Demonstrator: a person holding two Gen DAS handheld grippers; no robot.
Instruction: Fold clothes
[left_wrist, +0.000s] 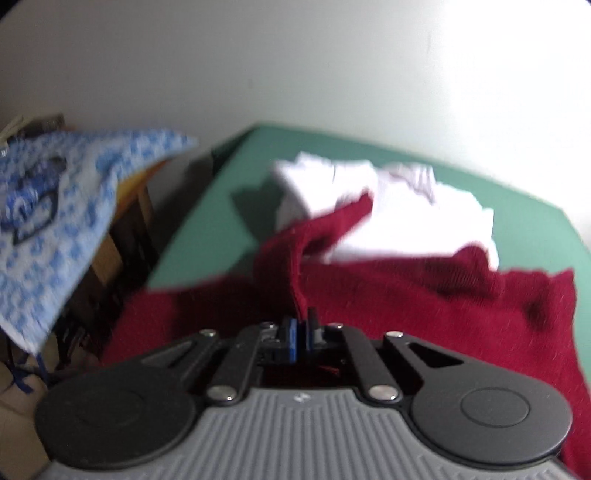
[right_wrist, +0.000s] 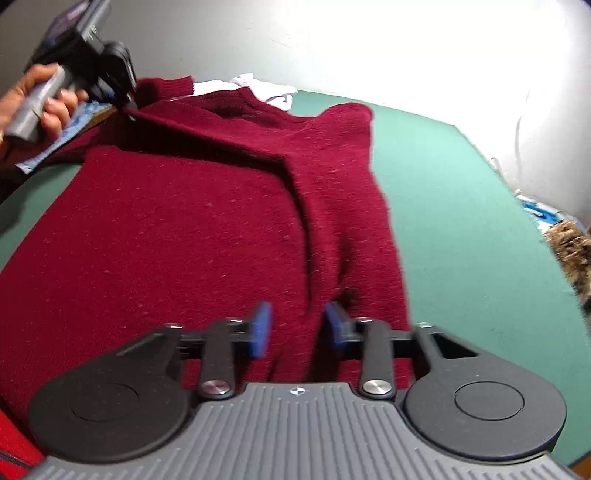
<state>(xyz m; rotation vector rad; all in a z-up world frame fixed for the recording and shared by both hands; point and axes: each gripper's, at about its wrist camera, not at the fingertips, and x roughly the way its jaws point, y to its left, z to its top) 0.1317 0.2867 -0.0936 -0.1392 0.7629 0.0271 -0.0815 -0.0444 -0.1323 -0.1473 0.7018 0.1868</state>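
Right gripper: blue pads parted, with a raised fold of the dark red sweater between them, not clamped. The sweater lies spread on the green table. Left gripper: pads closed together, pinching a lifted sweater edge. Beyond it, folded white clothes sit on the table. A blue patterned cloth hangs off to the left.

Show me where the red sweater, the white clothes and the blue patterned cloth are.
red sweater (right_wrist: 184, 229): right wrist view, flat front.
white clothes (left_wrist: 406, 218): left wrist view, top of pile.
blue patterned cloth (left_wrist: 48, 221): left wrist view, middle.
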